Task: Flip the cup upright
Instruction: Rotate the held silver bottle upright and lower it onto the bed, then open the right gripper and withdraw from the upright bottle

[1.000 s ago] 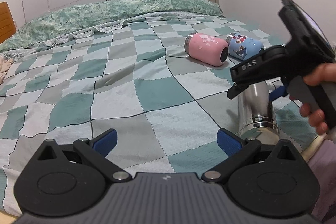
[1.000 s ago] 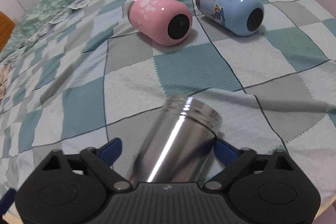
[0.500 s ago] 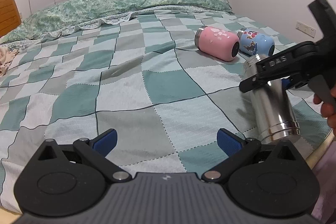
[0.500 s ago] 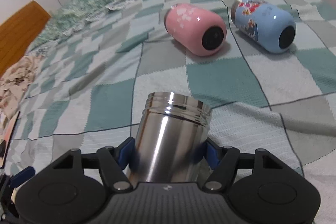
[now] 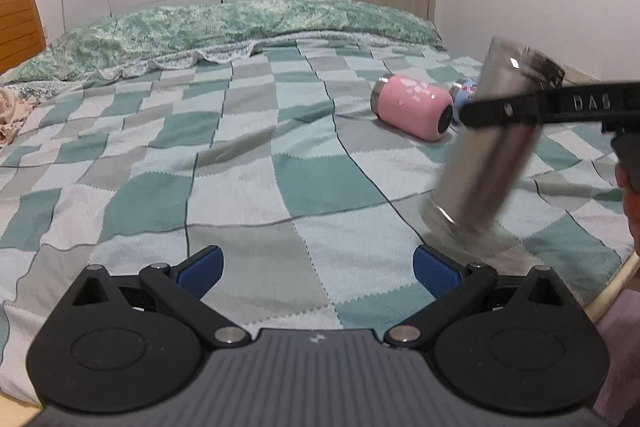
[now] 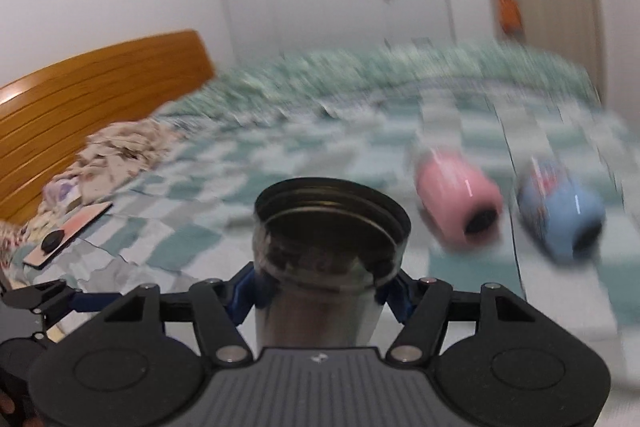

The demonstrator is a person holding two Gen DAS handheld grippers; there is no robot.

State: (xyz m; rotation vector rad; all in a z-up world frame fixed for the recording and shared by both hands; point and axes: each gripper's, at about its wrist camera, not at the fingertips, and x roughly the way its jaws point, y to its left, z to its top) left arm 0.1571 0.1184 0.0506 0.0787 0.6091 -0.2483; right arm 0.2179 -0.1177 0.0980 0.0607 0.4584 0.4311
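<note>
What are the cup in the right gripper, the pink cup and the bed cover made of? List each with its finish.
Held cup: seemingly bare stainless steel, shiny, with mirror-like streaks and a threaded rim.
Pink cup: probably metal under a glossy pink coating; silver shows at its neck, and its end cap is dark.
Bed cover: woven or knitted fabric, matte, with checked squares and soft wrinkles.

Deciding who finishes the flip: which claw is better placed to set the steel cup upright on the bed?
Right. The right claw already grips the steel cup, tilted above the blanket; the left claw is open and empty.
</note>
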